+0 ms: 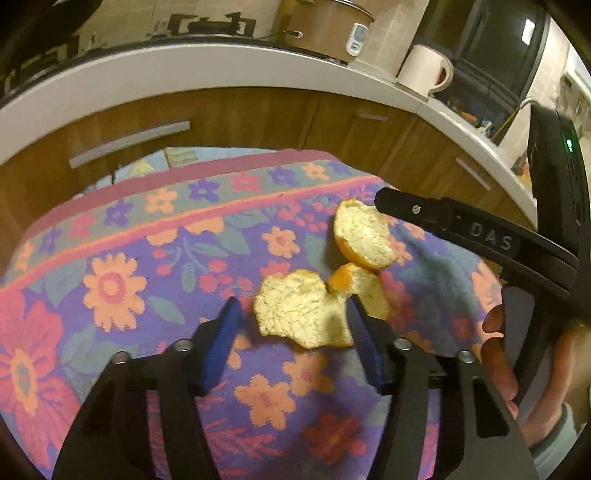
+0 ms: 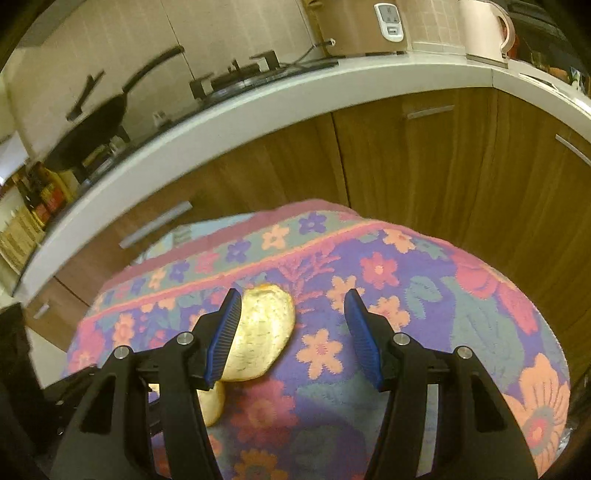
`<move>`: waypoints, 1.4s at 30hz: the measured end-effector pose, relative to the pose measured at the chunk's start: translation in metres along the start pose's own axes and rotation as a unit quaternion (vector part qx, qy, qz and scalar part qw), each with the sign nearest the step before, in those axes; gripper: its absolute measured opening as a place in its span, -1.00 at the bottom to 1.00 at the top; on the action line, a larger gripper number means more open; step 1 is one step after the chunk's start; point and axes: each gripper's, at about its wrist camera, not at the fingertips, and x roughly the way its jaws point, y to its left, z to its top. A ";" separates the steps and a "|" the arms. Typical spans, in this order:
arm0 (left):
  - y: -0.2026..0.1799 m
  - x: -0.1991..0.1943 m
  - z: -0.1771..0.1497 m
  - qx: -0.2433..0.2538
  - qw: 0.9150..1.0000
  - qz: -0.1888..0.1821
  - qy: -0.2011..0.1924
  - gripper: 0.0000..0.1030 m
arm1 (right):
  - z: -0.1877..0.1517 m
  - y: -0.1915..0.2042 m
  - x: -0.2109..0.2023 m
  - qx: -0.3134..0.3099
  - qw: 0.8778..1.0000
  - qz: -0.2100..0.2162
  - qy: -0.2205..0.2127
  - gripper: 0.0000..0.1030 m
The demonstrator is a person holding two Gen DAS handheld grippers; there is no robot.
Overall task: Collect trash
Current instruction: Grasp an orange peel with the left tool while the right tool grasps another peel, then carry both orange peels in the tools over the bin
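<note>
Orange peel pieces lie on a flowered cloth (image 1: 110, 288). In the left wrist view a large piece (image 1: 301, 310) lies pith up between the open fingers of my left gripper (image 1: 293, 312), a small piece (image 1: 360, 286) by the right finger, and another large piece (image 1: 364, 232) farther off. My right gripper reaches in from the right, its finger (image 1: 443, 221) beside that far piece. In the right wrist view my right gripper (image 2: 293, 308) is open, a peel piece (image 2: 260, 336) against its left finger and another piece (image 2: 212, 402) lower, partly hidden.
Wooden cabinets (image 2: 424, 166) with metal handles stand behind the cloth under a white counter (image 1: 184, 70). On the counter are a stove with a pan (image 2: 96, 122), a rice cooker (image 1: 328, 29) and a white kettle (image 1: 424, 70).
</note>
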 end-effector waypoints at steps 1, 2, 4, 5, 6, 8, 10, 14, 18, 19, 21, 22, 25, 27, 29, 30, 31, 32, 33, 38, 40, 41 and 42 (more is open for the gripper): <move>-0.001 0.001 0.000 0.003 1.000 0.000 0.001 -0.18 | 0.000 0.003 0.000 -0.008 1.000 -0.003 -0.003 0.05; -0.003 0.002 -0.001 0.008 1.000 0.004 0.002 -0.37 | -0.001 0.005 -0.001 -0.015 1.000 -0.008 -0.006 0.05; -0.004 0.003 -0.002 0.012 1.000 0.003 0.004 -0.79 | -0.003 0.009 0.000 -0.025 1.000 -0.012 -0.005 0.05; -0.004 0.002 -0.003 0.012 1.000 0.004 0.002 -0.82 | -0.003 0.011 0.001 -0.029 0.999 -0.014 -0.003 0.05; -0.002 -0.001 -0.003 0.007 1.000 0.001 -0.004 -0.89 | -0.003 0.012 0.002 -0.033 0.999 -0.018 0.000 0.05; 0.004 -0.005 -0.003 -0.007 1.000 -0.007 -0.013 -0.94 | -0.004 0.016 0.010 -0.041 0.999 -0.021 0.020 0.05; 0.014 -0.009 -0.002 -0.027 0.999 -0.009 -0.020 -0.95 | -0.005 0.020 0.017 -0.050 0.998 -0.024 0.038 0.05; 0.034 -0.019 -0.002 -0.064 0.997 -0.010 -0.039 -0.96 | -0.009 0.032 0.027 -0.082 0.994 -0.036 0.061 -0.46; 0.041 -0.023 -0.002 -0.075 0.996 -0.008 -0.049 -0.96 | -0.015 0.043 0.023 -0.110 0.992 -0.035 0.055 -0.81; 0.041 -0.024 -0.002 -0.075 0.996 -0.008 -0.050 -0.96 | -0.016 0.045 0.020 -0.115 0.992 -0.035 0.047 -0.92; 0.041 -0.026 -0.003 -0.075 0.996 -0.010 -0.055 -0.97 | -0.018 0.047 0.013 -0.118 0.992 -0.035 0.031 -0.94; 0.042 -0.028 -0.004 -0.076 0.995 -0.014 -0.058 -0.97 | -0.018 0.047 0.010 -0.118 0.992 -0.036 0.025 -0.95; 0.044 -0.035 -0.005 -0.078 0.994 -0.029 -0.071 -0.97 | -0.019 0.044 -0.001 -0.110 0.993 -0.029 0.008 -0.95; 0.044 -0.038 -0.005 -0.079 0.993 -0.039 -0.077 -0.97 | -0.020 0.039 -0.008 -0.097 0.995 -0.017 0.002 -0.95; 0.041 -0.041 -0.005 -0.074 0.993 -0.046 -0.081 -0.97 | -0.024 0.035 -0.017 -0.087 0.996 -0.013 -0.004 -0.95; 0.039 -0.042 -0.005 -0.071 0.993 -0.050 -0.083 -0.97 | -0.025 0.034 -0.021 -0.084 0.996 -0.011 -0.005 -0.95; 0.035 -0.044 -0.005 -0.066 0.993 -0.052 -0.084 -0.97 | -0.028 0.031 -0.028 -0.082 0.997 -0.011 -0.008 -0.95; 0.029 -0.046 -0.005 -0.057 0.993 -0.053 -0.087 -0.97 | -0.031 0.029 -0.037 -0.081 0.997 -0.013 -0.013 -0.95; 0.025 -0.049 -0.005 -0.052 0.993 -0.055 -0.088 -0.97 | -0.032 0.027 -0.043 -0.079 0.997 -0.014 -0.017 -0.95; -0.006 -0.062 -0.011 -0.025 0.993 -0.071 -0.094 -0.97 | -0.047 0.006 -0.098 -0.066 0.996 -0.024 -0.047 -0.95; -0.023 -0.070 -0.016 -0.009 0.992 -0.078 -0.097 -0.97 | -0.053 -0.004 -0.118 -0.061 0.996 -0.028 -0.059 -0.95; -0.030 -0.073 -0.018 -0.004 0.992 -0.081 -0.098 -0.97 | -0.057 -0.010 -0.131 -0.057 0.996 -0.033 -0.065 -0.95; -0.040 -0.076 -0.021 0.004 0.991 -0.084 -0.101 -0.97 | -0.060 -0.015 -0.140 -0.054 0.995 -0.035 -0.070 -0.95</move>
